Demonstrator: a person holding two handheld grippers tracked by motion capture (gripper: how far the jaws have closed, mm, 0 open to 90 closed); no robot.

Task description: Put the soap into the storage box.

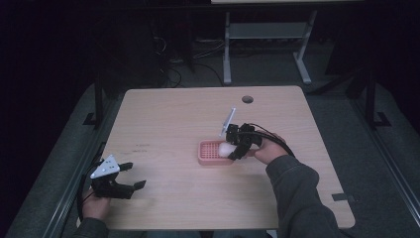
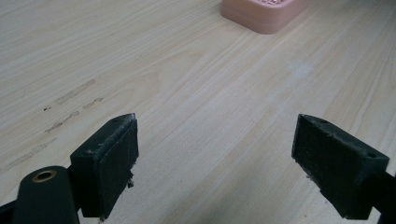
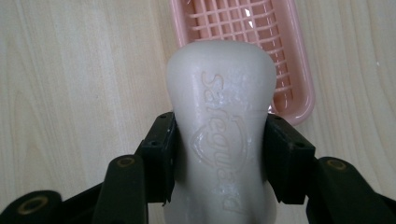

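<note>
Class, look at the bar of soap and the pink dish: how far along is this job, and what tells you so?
Done: the right gripper has the white soap bar clamped between its jaws. In hand: the bar hangs over the near end of the pink soap dish, whose grid is bare. Left: lowering it in and letting go. The left gripper waits open near the table's front-left corner.

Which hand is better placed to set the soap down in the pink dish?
Right. The right gripper already clamps the soap just above the pink dish; the left gripper sits open, far off.
</note>
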